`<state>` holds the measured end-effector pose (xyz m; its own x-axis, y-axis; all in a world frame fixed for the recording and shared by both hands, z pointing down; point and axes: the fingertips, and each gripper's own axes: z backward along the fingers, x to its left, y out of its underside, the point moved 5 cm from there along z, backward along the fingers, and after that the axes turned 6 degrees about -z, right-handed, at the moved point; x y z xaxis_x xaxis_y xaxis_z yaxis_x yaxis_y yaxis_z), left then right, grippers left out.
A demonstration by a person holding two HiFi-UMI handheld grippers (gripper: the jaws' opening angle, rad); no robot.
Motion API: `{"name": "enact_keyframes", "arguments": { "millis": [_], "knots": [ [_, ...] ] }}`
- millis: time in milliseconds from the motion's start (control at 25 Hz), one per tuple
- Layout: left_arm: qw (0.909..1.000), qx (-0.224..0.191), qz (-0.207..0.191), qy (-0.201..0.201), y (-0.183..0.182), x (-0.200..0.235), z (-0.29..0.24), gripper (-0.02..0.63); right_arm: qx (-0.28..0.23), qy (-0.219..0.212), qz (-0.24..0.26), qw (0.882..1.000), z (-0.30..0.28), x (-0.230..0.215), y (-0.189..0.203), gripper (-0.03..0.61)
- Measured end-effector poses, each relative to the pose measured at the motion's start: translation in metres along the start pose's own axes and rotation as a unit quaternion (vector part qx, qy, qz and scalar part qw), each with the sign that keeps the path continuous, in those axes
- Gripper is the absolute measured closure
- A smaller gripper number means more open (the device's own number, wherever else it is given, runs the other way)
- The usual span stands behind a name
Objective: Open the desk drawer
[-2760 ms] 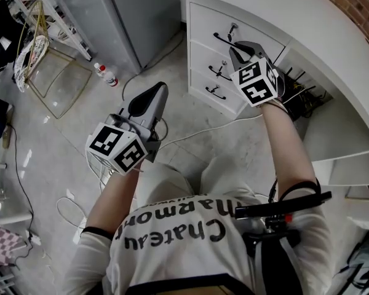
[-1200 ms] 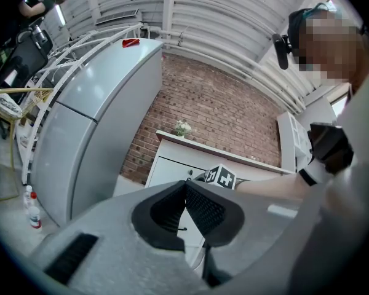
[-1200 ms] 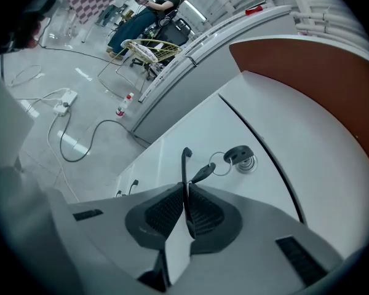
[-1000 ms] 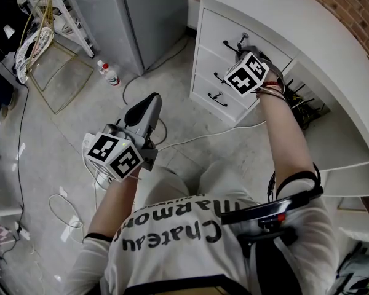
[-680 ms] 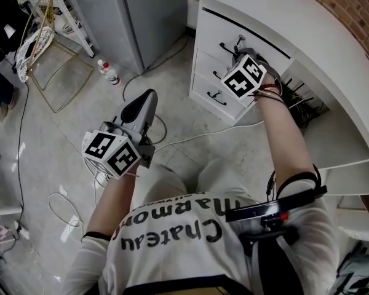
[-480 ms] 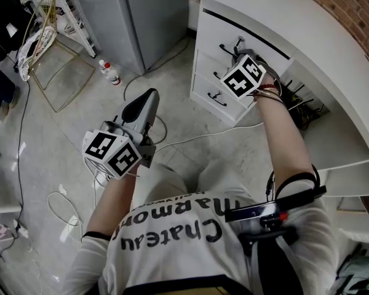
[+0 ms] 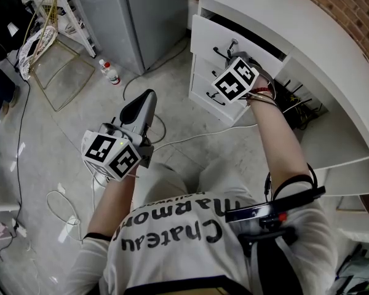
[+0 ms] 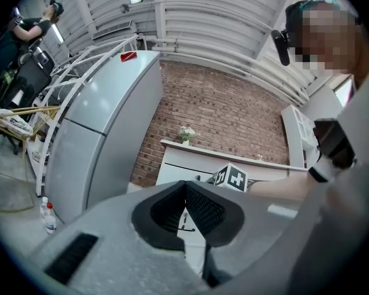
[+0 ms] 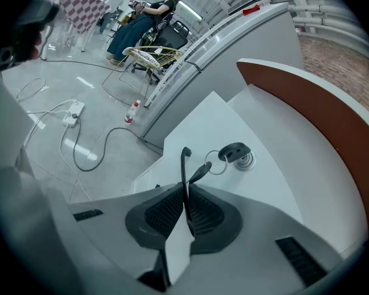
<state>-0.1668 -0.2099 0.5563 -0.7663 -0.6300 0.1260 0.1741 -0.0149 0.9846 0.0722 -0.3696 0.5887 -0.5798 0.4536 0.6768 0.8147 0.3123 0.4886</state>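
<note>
The white desk (image 7: 295,35) stands at the upper right in the head view. Its top drawer (image 7: 203,37) is pulled partway out, with a dark gap behind its front. My right gripper (image 7: 229,56) is shut on the drawer's black handle (image 7: 219,50). In the right gripper view the pads (image 9: 172,211) pinch the thin handle (image 9: 184,165), and a key (image 9: 235,152) with a ring sits in the lock beside it. My left gripper (image 7: 140,110) hangs over the floor, away from the desk. Its jaws (image 8: 186,209) are shut with nothing between them.
Two lower drawers (image 7: 208,86) with black handles sit below the top one. A grey fridge (image 7: 123,17) stands left of the desk. On the floor are a plastic bottle (image 7: 109,74), a white cable (image 7: 190,137) and a wire rack (image 7: 55,66).
The right gripper has drawn back from the desk with the handle, and the top drawer has slid out. The left gripper has stayed about where it was.
</note>
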Motion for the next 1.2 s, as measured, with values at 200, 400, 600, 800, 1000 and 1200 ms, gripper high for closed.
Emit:
{"name": "enact_keyframes", "arguments": {
  "millis": [200, 400, 600, 800, 1000, 1200],
  "knots": [
    [0.9999, -0.005, 0.005, -0.010, 0.000, 0.000, 0.009, 0.598, 0.004, -0.001, 0.008, 1.000, 0.008, 0.011, -0.003, 0.548],
    [0.9999, -0.002, -0.010, -0.009, -0.002, -0.005, 0.010, 0.598, 0.004, -0.004, 0.002, 1.000, 0.016, 0.018, -0.006, 0.548],
    [0.9998, -0.011, -0.010, -0.016, -0.005, -0.004, 0.013, 0.598, -0.003, -0.004, -0.006, 1.000, 0.025, 0.029, -0.009, 0.546],
    [0.9995, -0.017, -0.002, -0.025, -0.002, 0.001, 0.018, 0.598, 0.001, -0.005, -0.010, 1.000, 0.031, 0.037, -0.009, 0.546],
    [0.9994, -0.018, 0.003, -0.028, 0.001, 0.004, 0.022, 0.598, 0.005, -0.012, -0.019, 1.000, 0.036, 0.044, -0.013, 0.546],
    [0.9996, -0.017, -0.002, -0.022, -0.003, 0.000, 0.021, 0.598, 0.008, -0.014, -0.023, 1.000, 0.042, 0.046, -0.014, 0.546]
  ]
}}
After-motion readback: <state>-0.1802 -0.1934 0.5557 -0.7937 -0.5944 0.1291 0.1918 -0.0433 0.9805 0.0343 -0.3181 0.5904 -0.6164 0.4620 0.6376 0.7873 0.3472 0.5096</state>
